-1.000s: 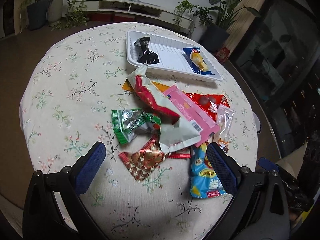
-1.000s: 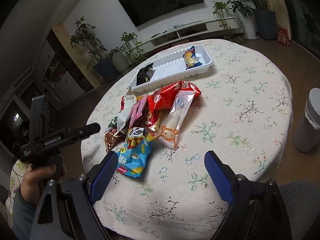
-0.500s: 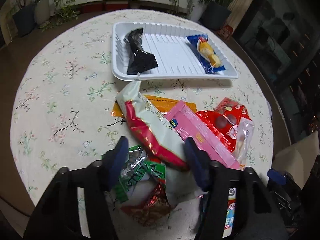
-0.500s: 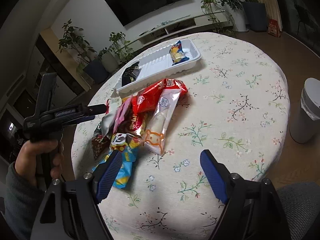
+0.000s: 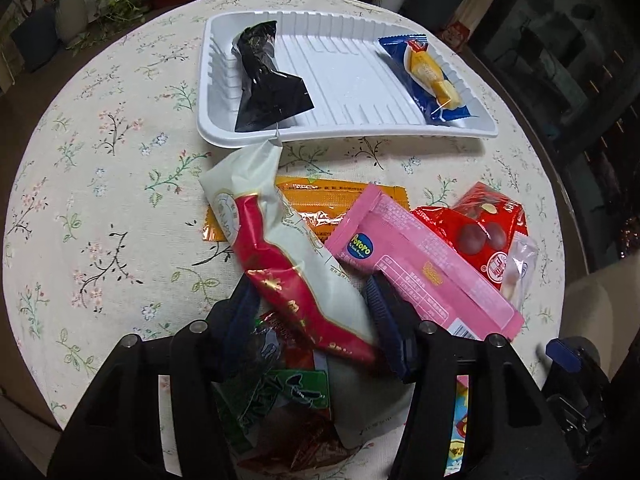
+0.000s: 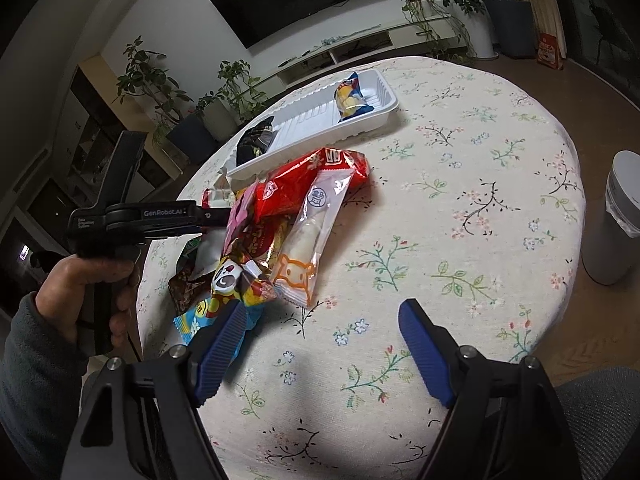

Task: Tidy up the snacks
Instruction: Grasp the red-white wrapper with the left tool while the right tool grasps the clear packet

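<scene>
Left wrist view: left tool (image 5: 312, 304) pinches the cream-and-red snack packet (image 5: 288, 256); right tool (image 6: 320, 320) spread wide.

A round table under a floral tablecloth (image 5: 100, 168) carries a white ribbed tray (image 5: 344, 80) at its far side. Nearer lies a heap of snack packets, among them an orange packet (image 5: 320, 200), flat on the cloth just near of the tray.
</scene>
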`<state>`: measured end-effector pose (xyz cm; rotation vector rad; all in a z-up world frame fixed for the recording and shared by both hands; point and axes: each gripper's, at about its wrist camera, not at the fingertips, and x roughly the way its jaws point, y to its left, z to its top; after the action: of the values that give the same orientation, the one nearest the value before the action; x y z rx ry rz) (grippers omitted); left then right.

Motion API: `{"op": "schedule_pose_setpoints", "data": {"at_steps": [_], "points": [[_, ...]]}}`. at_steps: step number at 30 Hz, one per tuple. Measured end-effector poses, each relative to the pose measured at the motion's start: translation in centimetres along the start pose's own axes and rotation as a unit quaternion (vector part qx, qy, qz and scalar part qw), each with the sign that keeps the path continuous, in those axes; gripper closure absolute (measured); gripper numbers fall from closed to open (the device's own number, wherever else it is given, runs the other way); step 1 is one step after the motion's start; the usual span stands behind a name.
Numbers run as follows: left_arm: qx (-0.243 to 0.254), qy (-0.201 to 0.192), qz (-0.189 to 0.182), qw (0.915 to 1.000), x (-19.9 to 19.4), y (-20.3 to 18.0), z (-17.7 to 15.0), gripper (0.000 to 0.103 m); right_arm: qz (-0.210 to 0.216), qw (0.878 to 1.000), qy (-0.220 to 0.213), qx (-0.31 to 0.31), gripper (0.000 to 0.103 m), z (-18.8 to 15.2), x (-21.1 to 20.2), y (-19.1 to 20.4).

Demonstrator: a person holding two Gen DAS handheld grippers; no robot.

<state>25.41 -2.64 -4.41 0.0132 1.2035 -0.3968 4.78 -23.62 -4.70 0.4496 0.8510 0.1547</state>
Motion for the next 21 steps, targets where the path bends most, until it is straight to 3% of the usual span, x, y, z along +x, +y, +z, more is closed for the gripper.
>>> {"op": "schedule_pose_setpoints", "data": {"at_steps": [2, 16, 21], "points": [[0.001, -0.008, -0.007, 0.9999, 0.1, 0.0, -0.1, 0.058, 0.001, 1.000, 0.000, 0.002, 0.022, 0.0, 0.0, -0.1], [0.017, -0.032, -0.018, 0.9992, -0.7, 0.3, -0.8, 0.079, -0.014, 1.000, 0.004, 0.021, 0.025, 1.5, 0.5, -0.7], [0.019, -0.040, -0.022, 0.9988, -1.2, 0.5, -1.2, 0.081, -0.015, 1.000, 0.005, 0.015, 0.025, 3.9, 2.0, -0.2]]}}
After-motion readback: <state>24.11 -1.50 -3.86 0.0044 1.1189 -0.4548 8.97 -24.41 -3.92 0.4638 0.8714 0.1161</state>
